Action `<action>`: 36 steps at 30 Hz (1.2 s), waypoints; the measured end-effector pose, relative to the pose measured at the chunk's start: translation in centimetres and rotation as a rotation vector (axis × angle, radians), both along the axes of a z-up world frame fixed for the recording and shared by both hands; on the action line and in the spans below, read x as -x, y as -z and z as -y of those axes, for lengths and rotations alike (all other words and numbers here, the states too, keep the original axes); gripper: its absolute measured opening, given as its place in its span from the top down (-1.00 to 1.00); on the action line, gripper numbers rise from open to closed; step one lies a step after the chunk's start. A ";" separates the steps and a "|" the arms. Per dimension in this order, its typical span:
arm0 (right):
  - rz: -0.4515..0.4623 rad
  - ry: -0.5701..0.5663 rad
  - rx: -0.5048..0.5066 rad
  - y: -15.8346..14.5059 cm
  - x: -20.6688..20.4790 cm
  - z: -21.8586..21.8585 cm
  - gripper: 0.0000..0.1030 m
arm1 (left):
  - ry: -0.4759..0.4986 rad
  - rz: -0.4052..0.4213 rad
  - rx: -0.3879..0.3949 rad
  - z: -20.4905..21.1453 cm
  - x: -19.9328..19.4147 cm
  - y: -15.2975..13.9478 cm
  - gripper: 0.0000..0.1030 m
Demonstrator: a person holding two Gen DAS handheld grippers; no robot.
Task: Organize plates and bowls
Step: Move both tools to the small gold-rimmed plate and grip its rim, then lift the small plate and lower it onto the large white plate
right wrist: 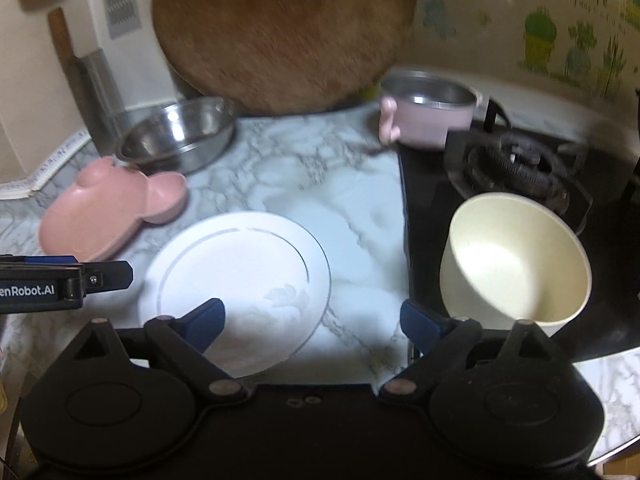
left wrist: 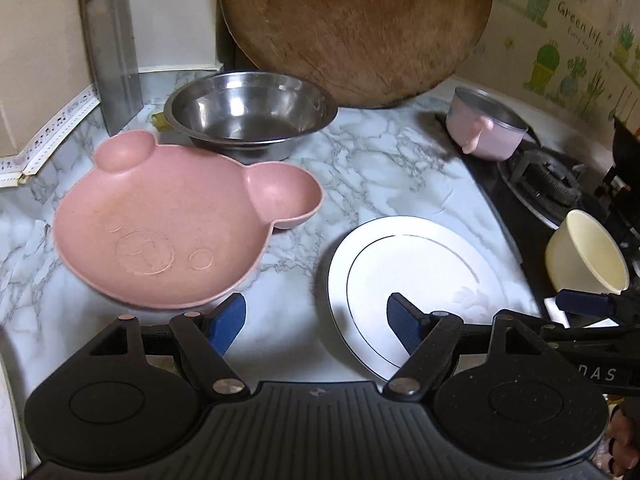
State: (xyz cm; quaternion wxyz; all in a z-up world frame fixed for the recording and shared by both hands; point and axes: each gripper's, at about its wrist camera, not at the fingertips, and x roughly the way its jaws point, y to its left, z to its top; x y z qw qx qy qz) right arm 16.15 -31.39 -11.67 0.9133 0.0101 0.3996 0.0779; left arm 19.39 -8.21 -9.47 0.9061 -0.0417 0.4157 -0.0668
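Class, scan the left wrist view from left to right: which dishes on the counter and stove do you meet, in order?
pink bear-shaped plate → steel bowl → white plate → pink pot → cream bowl

Pink bear-face plate (left wrist: 168, 224) sits near-left on the marble counter, upright, two round ear compartments pointing far and right, face embossed in its bowl. Just beyond it, a stainless steel bowl (left wrist: 250, 114), upright, with nothing in it, close to the plate's far ear. To the right, a white plate (left wrist: 416, 276) with a thin dark ring and a faint leaf motif lies flat on the counter. Far right, a pink steel-lined cup (left wrist: 486, 130) stands by the stove's edge. Near right, a cream bowl (right wrist: 516, 256) on the black stovetop, tilted.
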 end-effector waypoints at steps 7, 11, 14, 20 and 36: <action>-0.056 -0.006 -0.033 1.2 -1.8 0.2 -0.55 | 0.002 -0.025 0.008 0.7 -1.6 1.3 -0.50; -0.073 -0.004 -0.051 1.6 -2.6 0.5 -0.38 | 0.010 -0.044 0.014 1.2 -2.0 1.8 -0.42; -0.085 -0.012 -0.063 1.7 -3.0 0.5 -0.18 | 0.025 -0.070 0.044 1.3 -2.4 2.1 -0.18; -0.114 0.003 -0.119 1.9 -3.9 1.1 0.09 | 0.008 -0.111 0.128 0.7 -2.9 2.3 0.21; -0.154 0.041 -0.234 2.1 -4.7 2.6 0.71 | -0.052 -0.155 0.286 -1.5 -3.3 3.1 0.71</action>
